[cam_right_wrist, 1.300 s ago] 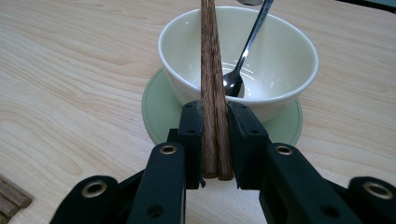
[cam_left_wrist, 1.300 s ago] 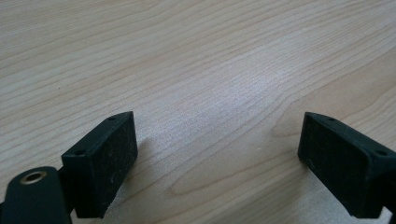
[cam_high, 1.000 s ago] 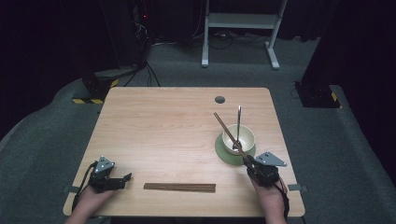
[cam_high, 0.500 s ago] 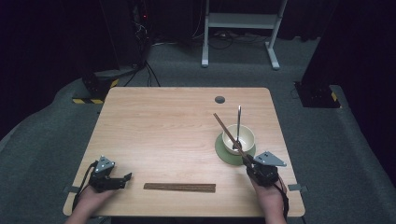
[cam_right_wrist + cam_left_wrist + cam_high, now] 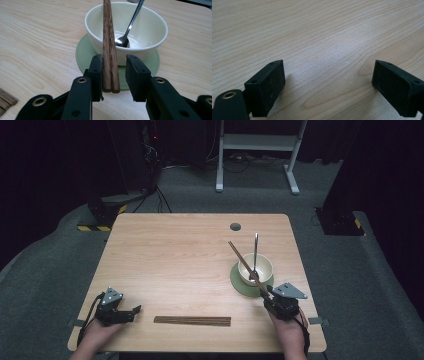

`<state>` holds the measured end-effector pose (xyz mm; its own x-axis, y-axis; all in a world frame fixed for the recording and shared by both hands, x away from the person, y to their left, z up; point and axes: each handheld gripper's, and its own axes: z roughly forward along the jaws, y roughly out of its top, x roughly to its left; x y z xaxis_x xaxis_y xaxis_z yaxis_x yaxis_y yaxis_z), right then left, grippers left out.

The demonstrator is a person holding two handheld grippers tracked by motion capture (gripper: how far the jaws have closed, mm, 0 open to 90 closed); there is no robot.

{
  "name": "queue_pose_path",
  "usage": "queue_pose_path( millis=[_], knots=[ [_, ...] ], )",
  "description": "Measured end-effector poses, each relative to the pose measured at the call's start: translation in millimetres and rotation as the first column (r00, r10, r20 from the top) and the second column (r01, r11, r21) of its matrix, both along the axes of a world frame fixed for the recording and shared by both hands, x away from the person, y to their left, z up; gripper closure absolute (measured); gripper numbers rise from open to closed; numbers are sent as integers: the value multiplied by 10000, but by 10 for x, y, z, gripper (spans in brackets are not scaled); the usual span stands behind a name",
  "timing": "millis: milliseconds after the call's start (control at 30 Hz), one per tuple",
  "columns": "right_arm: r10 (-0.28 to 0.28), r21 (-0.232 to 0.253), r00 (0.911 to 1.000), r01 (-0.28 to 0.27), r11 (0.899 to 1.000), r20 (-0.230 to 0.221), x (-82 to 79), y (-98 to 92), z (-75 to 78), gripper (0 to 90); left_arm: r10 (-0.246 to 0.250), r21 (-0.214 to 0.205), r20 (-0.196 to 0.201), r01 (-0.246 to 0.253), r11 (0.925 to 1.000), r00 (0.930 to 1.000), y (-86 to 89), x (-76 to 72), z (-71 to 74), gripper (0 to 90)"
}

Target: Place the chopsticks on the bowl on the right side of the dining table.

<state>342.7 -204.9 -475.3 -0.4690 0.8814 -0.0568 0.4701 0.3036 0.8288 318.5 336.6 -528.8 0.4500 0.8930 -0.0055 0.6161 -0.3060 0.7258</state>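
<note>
A person sits at a pale wooden table (image 5: 190, 260) with a black two-jaw gripper in each hand.

The right gripper (image 5: 113, 75) rests near the table's right front corner, pointing at a cream ceramic bowl (image 5: 150, 27) that stands on a round pale green saucer (image 5: 83, 53). A pair of dark brown wooden chopsticks (image 5: 108, 45) lies side by side across the bowl's near rim, its near ends reaching back between the jaws and its far ends sticking up past the bowl toward the table's middle. The chopsticks sit against the left jaw pad, while a clear gap separates them from the right pad, so the grip is released: the jaws have just been opening, with the chopsticks between them. In the high view, the right gripper (image 5: 272, 296) sits just in front of the saucer (image 5: 239, 285).

A silver metal spoon (image 5: 127, 32) stands in the bowl, its scoop on the bottom and its handle leaning on the far rim.

The left gripper (image 5: 131, 312) lies near the table's left front corner, well apart from the bowl (image 5: 256, 268). Its jaws are spread wide over bare wood, with nothing between them.

A second set of dark brown wooden chopsticks (image 5: 192, 320) lies flat along the front edge, between the two grippers.
</note>
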Motion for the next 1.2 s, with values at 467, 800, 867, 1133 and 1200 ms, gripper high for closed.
queue_pose_path(
  millis=[467,800,867,1133,1200],
  knots=[
    [-790,37,9968,789,9969,130,17,-209,28,644,-404,-78,-102,403,9992,9991,-37,126,113,178],
    [-1121,134,9936,1119,9936,124,66,-286,26,558,-286,-273,461,298,9992,9985,-274,512,422,179],
    [-1218,174,9925,1216,9924,90,70,-297,17,545,-326,-128,528,333,9994,9981,-370,613,455,176],
    [-1471,200,9891,1469,9889,88,93,-301,13,523,-650,-76,876,659,9978,9940,-889,931,526,179],
    [-1456,207,9893,1454,9892,99,103,-298,5,522,-713,-118,891,726,9973,9935,-1029,1009,519,179]
  ],
)
